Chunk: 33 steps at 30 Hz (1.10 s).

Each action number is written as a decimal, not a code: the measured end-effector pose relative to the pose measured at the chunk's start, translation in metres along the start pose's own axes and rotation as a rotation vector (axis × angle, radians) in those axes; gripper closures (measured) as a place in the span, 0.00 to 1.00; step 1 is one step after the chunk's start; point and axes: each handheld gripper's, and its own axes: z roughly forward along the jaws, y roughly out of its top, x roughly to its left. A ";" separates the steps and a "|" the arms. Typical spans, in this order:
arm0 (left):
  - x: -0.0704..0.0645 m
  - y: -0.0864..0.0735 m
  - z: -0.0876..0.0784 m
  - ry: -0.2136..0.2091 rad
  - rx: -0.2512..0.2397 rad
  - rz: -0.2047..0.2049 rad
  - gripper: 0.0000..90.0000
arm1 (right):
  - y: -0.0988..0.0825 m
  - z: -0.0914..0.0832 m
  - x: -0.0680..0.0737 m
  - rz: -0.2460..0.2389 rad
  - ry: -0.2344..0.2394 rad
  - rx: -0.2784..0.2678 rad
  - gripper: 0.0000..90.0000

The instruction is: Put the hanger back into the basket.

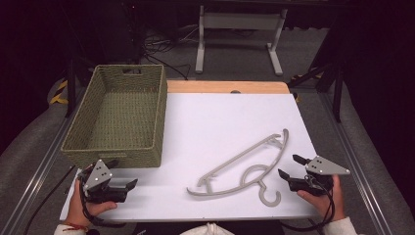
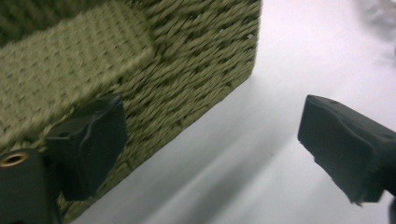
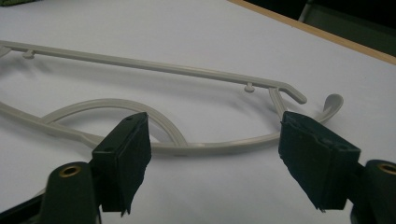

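your right gripper (image 1: pixel 291 169) is spread, empty, just right of the grey hanger (image 1: pixel 244 166) lying flat on the white table (image 1: pixel 220 117); your left gripper (image 1: pixel 122 182) gapes too, beside the woven basket (image 1: pixel 122 115), whose weave blurs close up

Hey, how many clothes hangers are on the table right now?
1. A grey plastic hanger lies flat on the white table, near the front edge, just left of the right tool. The woven basket looks empty.
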 end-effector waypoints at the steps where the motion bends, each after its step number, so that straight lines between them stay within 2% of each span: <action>1: -0.001 0.001 0.001 -0.012 -0.008 -0.002 0.12 | -0.001 -0.001 0.000 0.001 -0.005 0.006 0.28; 4: -0.004 0.002 0.004 -0.062 -0.006 -0.010 0.16 | -0.002 -0.003 -0.002 0.014 -0.024 0.006 0.29; 6: -0.005 0.003 0.005 -0.089 0.012 -0.001 0.18 | -0.002 -0.003 -0.003 0.020 -0.028 0.008 0.29; 8: -0.009 0.004 0.006 -0.103 0.019 0.033 0.20 | -0.002 -0.001 -0.004 0.025 -0.038 0.017 0.29; 15: -0.013 0.010 0.003 -0.139 0.009 0.042 0.25 | -0.004 0.003 -0.005 0.032 -0.040 0.048 0.30; 23: -0.019 0.018 0.010 -0.195 0.043 0.074 0.27 | -0.006 0.002 -0.008 0.053 -0.048 0.056 0.30; 25: -0.023 0.024 0.012 -0.197 0.059 0.088 0.28 | -0.006 0.002 -0.008 0.054 -0.051 0.061 0.30; 27: -0.026 0.029 0.013 -0.220 0.063 0.098 0.32 | -0.006 0.003 -0.008 0.057 -0.053 0.063 0.30; 28: -0.030 0.033 0.014 -0.217 0.074 0.115 0.34 | -0.006 0.003 -0.008 0.057 -0.054 0.064 0.30; 33: -0.041 0.047 0.016 -0.252 0.072 0.154 0.35 | -0.007 0.002 -0.009 0.060 -0.052 0.065 0.30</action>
